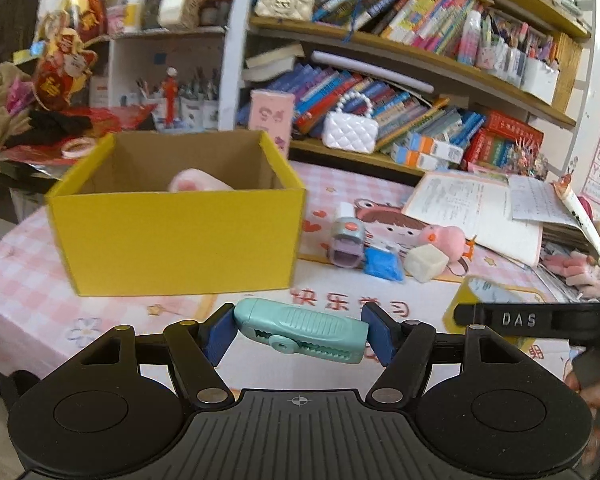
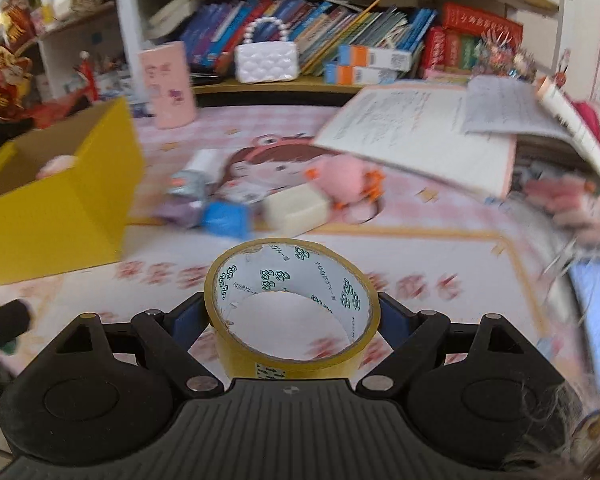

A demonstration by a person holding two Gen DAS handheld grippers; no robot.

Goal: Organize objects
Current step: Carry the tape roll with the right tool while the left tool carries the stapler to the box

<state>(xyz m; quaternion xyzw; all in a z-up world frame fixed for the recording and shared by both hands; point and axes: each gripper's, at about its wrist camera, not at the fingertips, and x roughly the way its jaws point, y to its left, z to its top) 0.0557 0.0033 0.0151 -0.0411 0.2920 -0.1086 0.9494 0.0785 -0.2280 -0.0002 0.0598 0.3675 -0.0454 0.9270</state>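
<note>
Blue-padded fingers (image 1: 220, 338) of the left gripper (image 1: 298, 334) clamp a mint-green plastic utility knife (image 1: 300, 330) end to end, crosswise, so it carries level toward the open yellow cardboard box (image 1: 176, 236) just ahead, likely its destination.

From the right wrist, the right gripper (image 2: 292, 316) squeezes a yellow roll of packing tape (image 2: 292, 304) across its rim, hole upward, above the pink checked tablecloth (image 2: 440, 264); that box sits to its left.

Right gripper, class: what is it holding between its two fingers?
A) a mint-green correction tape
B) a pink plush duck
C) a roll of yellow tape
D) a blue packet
C: the right gripper is shut on the roll of yellow tape, its blue pads pressing both sides of the roll.
</note>
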